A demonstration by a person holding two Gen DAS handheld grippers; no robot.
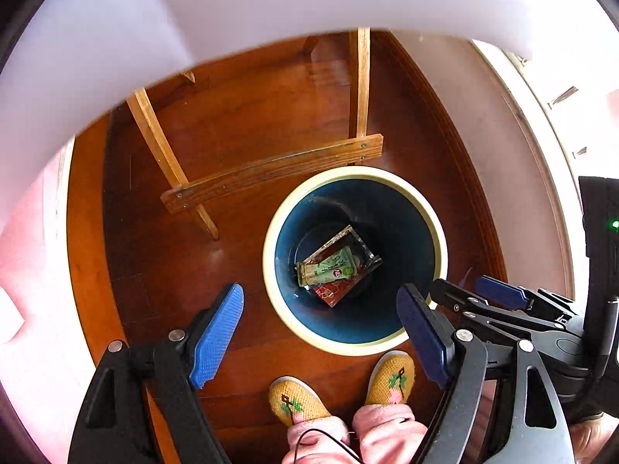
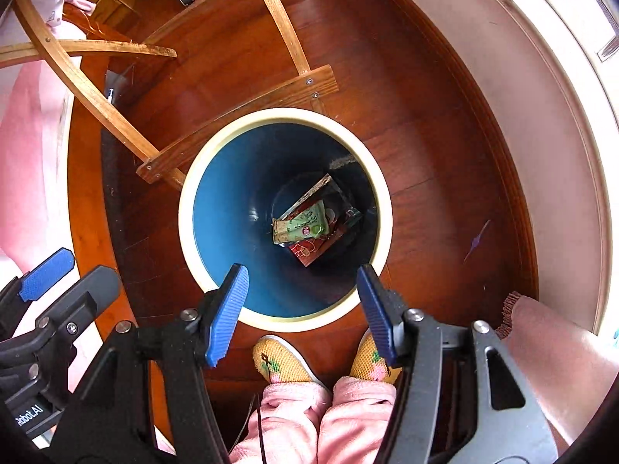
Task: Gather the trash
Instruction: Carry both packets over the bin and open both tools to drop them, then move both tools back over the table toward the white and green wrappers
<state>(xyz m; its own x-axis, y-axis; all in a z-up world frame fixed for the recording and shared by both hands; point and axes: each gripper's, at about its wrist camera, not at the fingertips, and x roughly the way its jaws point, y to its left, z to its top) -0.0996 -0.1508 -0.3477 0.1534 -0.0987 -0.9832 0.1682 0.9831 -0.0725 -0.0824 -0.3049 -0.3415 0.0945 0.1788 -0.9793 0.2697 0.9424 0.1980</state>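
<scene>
A blue trash bin (image 1: 437, 239) (image 2: 224, 208) with a cream rim stands on the wooden floor. At its bottom lie a green wrapper (image 1: 329, 266) (image 2: 303, 224), a red packet (image 1: 334, 290) (image 2: 309, 251) and a clear wrapper under them. My left gripper (image 1: 321, 332) hangs open above the bin's near rim, nothing between its blue pads. My right gripper (image 2: 303, 309) is open too, over the near rim, empty. In the left wrist view the right gripper (image 1: 483, 294) shows at the right; in the right wrist view the left gripper's blue pad (image 2: 46, 272) shows at the lower left.
A wooden table's legs and crossbar (image 1: 271, 172) (image 2: 240, 123) stand just behind the bin, under a white tabletop (image 1: 232, 19). A person's yellow slippers (image 1: 298, 400) (image 2: 282, 361) and pink trouser legs are close in front. A pale wall base (image 2: 541, 135) curves along the right.
</scene>
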